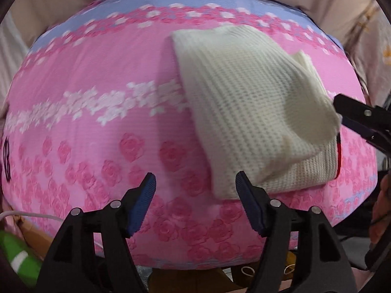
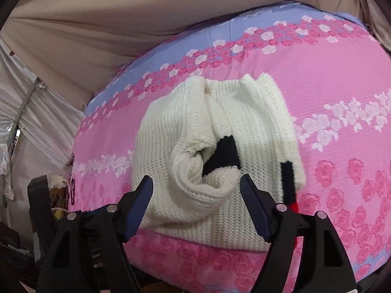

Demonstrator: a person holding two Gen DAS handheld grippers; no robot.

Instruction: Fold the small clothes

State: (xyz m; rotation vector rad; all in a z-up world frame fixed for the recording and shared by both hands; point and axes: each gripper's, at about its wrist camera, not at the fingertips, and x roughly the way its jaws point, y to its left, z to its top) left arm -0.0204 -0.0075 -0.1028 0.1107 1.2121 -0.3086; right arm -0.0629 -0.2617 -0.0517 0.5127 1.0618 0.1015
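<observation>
- The cream knitted garment lies folded over on the pink rose-print bed cover, towards its right half in the left wrist view, with a doubled top layer sitting on a wider bottom layer.
- Left claw hangs just short of the near edge of the knit, jaws apart, nothing between them.
- Right claw is right at the garment's side edge, jaws apart and straddling a rolled lip of knit without pinching it, as far as I can tell.
- In the left wrist view that same right claw comes in from the right edge, its tips at the corner of the top layer.
- By my reading the fold is partly done: the sides look turned in, but the rolled lip and a loose flap at the far end are untidy.
- Black patches and a red trim peek out from inside the folds on the right wrist view.
- Next call, I reckon: the right claw needs to close on that rolled edge, lift low and carry it across so the layers land flush, with the left claw pinning or taking the near corner.
- Thick, soft knit will likely spring back, so a firm bite on both layers matters.
- Containers: none to be seen on the bed cover, so nothing to report inside any.
</observation>
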